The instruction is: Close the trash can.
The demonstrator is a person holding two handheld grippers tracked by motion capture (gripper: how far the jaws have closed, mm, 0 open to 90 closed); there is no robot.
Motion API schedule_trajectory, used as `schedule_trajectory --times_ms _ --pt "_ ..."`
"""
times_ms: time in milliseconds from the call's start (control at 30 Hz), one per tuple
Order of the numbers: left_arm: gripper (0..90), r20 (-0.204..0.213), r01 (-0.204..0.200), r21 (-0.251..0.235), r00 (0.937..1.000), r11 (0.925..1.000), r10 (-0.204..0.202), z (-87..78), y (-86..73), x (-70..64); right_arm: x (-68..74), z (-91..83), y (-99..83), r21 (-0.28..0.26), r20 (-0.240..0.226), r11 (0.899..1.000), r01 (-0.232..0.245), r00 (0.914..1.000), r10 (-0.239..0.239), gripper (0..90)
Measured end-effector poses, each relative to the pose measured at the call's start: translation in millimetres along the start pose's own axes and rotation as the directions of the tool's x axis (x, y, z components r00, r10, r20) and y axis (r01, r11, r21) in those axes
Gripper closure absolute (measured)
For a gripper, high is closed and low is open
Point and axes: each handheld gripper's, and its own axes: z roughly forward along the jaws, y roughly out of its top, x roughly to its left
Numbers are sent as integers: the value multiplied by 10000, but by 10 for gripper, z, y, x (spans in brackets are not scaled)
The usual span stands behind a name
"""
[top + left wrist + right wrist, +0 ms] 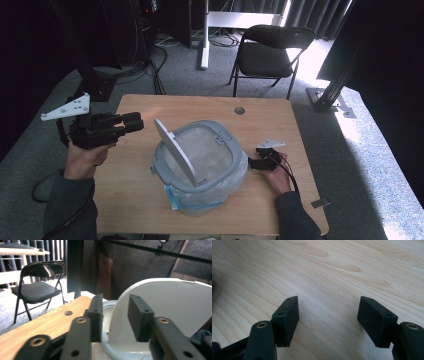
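Left tongs [134, 122] hovering agape beside bin [200, 167]; upright lid [175, 151] looking light, stiff, slippery: pinching top edge best. Right tongs [255, 162] gaping, empty, facing surface [140, 185].

Black folding chair [270, 52] — white desk [240, 20] behind

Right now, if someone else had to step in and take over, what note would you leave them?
Left hand-held gripper: open, held above the table's left side, aimed at the raised lid.
Right hand-held gripper: open, low over the table, right of the bin.
Bin: mid-table, lined with a clear bag, lid standing open.
Done: bag appears fitted.
Left: probably closing the lid.
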Motion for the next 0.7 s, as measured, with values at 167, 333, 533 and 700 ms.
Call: schedule_trajectory --times_ms 167,333,533,700 --pt "834 427 -238 9 9988 9997 238 63 -3 -60 8 -3 -4 -9 22 10000 -12 10000 12 327" --pt "900 717 -581 181 9958 9981 567 161 31 -120 12 -7 -9 -16 3 10000 -1 10000 1 327" --pt "900 836 -809 332 9934 9962 779 261 62 -135 13 -11 -12 -19 -5 10000 19 10000 -19 327" --pt "900 875 -823 337 9930 9960 791 353 82 -87 16 -14 -15 -16 -9 10000 6 10000 -6 327"
